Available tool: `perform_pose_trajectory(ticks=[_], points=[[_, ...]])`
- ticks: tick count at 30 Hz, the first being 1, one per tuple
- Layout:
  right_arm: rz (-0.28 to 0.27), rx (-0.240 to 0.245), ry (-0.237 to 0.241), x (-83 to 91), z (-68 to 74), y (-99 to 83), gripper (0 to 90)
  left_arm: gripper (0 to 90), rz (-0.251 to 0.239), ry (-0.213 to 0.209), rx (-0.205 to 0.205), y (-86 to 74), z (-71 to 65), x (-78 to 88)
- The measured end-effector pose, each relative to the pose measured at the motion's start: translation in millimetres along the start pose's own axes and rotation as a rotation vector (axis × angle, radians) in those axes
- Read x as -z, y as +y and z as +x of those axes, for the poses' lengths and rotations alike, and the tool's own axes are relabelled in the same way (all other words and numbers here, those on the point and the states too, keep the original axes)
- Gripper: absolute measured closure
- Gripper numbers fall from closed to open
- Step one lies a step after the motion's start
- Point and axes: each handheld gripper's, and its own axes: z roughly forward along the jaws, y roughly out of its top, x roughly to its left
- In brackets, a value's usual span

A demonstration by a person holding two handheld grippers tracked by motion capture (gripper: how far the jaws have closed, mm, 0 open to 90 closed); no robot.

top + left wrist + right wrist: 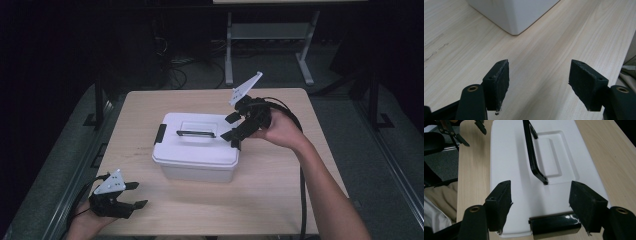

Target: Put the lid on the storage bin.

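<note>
The white box [197, 147] sat mid-worktop [280, 190], the right gripper [235, 127] hung spread over its side latch [554, 223] while the left gripper [134, 195] idled spread near the corner, so I figured an off-center pinch would've skidded the box.

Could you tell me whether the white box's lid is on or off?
On: the lid sits flat on the white box, its black handle lying across the top.
</note>
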Motion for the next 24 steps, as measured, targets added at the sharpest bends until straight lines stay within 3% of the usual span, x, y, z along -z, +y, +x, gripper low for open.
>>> perform_pose_trajectory(ticks=[24], points=[[-0.017, -0.045, -0.021, 16.6, -3.7, -24.7, 29.6, 31.8, -0.003, 0.007, -0.001, -0.5, 0.4, 0.0]])
